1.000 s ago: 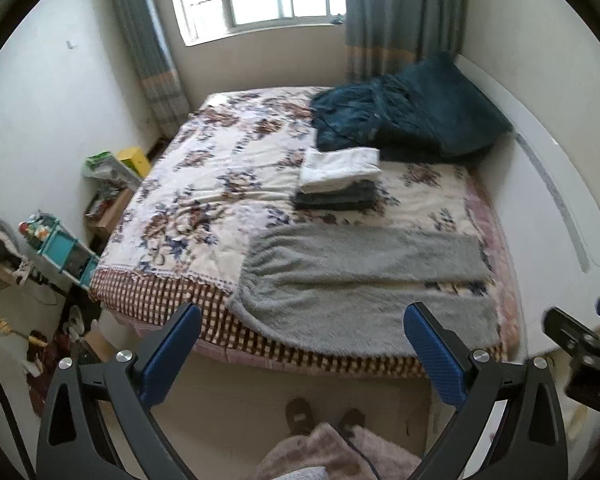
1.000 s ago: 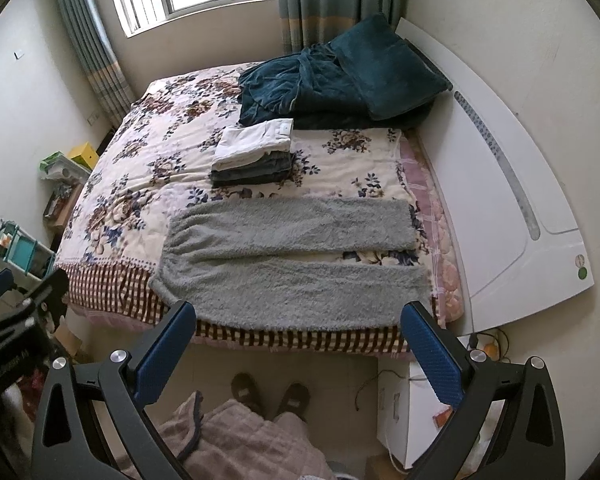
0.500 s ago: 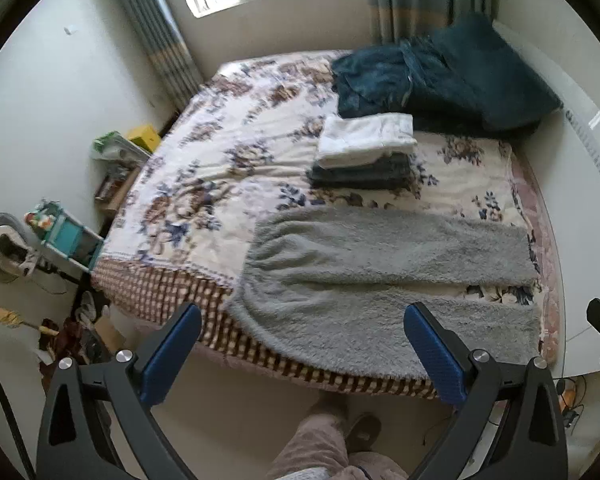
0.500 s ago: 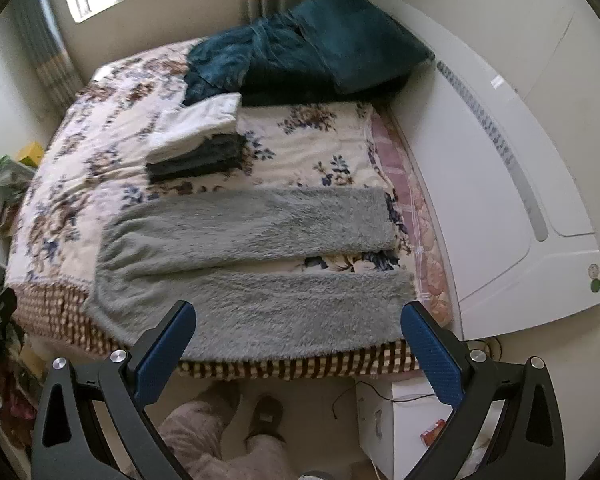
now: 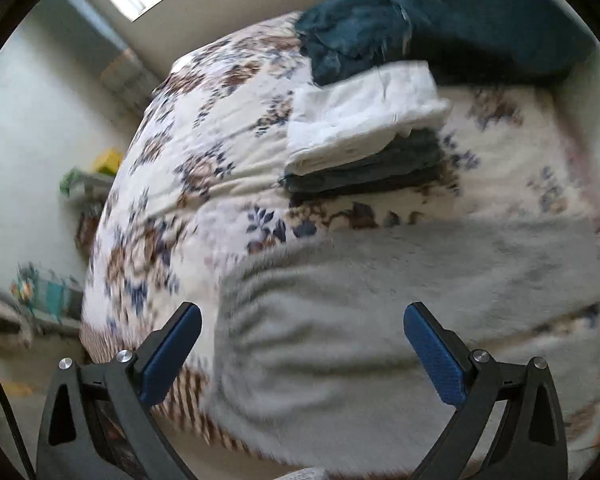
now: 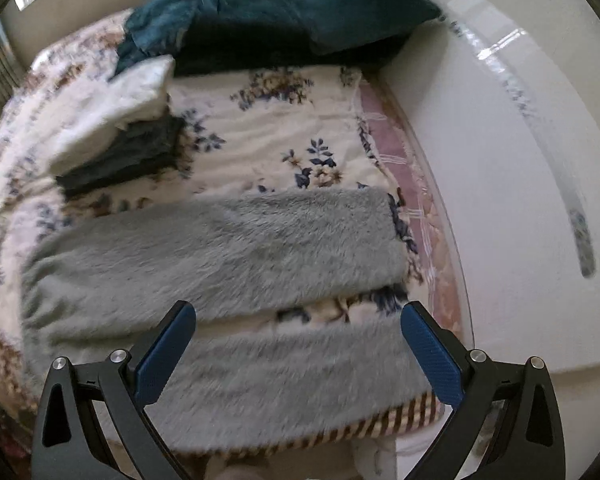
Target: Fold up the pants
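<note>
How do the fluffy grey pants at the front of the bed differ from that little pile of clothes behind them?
The grey pants lie spread out flat, one layer, both legs stretched side by side with a gap between them; the pile of clothes is already folded and stacked compactly. The pants are one pale grey colour; the pile has a white piece on top of dark ones. The pants cover far more of the bed. Both rest on the flowered cover, untouched by either gripper.
</note>
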